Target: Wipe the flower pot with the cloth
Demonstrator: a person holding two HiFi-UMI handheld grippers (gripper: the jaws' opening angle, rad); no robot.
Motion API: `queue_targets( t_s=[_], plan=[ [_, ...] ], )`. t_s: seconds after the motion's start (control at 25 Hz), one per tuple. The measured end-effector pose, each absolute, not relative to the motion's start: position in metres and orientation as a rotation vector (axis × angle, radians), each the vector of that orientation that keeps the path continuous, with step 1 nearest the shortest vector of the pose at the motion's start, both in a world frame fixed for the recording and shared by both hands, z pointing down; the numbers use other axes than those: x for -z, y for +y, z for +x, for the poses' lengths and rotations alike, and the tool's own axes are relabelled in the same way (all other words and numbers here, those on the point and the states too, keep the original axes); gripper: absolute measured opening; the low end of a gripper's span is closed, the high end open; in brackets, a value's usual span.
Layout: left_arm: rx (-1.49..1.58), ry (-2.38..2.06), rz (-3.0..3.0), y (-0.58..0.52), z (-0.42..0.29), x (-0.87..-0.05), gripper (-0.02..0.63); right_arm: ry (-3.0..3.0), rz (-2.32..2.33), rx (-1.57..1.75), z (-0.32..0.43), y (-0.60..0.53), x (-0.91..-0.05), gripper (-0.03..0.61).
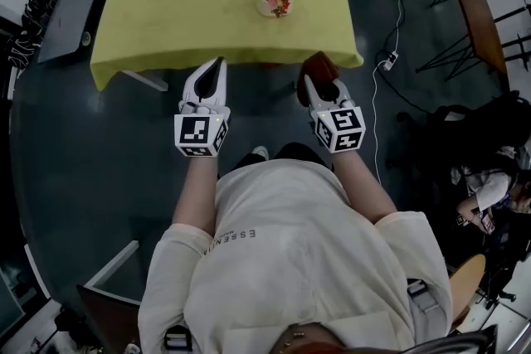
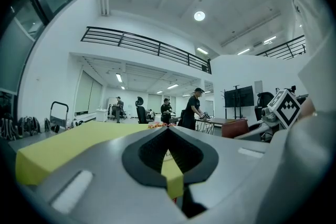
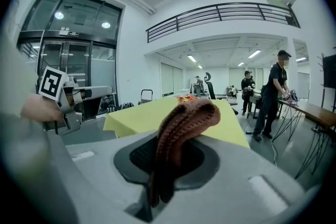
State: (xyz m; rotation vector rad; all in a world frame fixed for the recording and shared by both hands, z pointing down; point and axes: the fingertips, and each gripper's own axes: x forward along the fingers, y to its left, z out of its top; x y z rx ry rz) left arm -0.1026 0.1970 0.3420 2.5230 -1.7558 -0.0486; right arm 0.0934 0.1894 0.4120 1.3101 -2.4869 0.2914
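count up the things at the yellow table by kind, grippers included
grey two-jaw grippers: 2, the left gripper and the right gripper
brown knitted cloth: 1
white flower pot with orange and pink flowers: 1
yellow-covered table: 1
total: 5

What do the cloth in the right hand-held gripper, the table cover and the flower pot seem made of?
The cloth: thick knitted yarn, reddish brown, matte; ribbed stitch rows show.
The table cover: likely thin fabric, yellow-green, matte; it hangs over the edge.
The flower pot: white and smooth, perhaps ceramic or plastic; too small to tell.
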Motion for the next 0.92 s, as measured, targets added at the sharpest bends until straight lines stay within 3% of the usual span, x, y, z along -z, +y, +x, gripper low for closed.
queue_targets(
  t_s=[0.92],
  plan=[
    [0.052, -1.719, 2.51, 0.212, -0.095, -0.347, 0.015, -2.472, 1.318, -0.303, 0.098, 0.199, -0.416, 0.046]
  ],
)
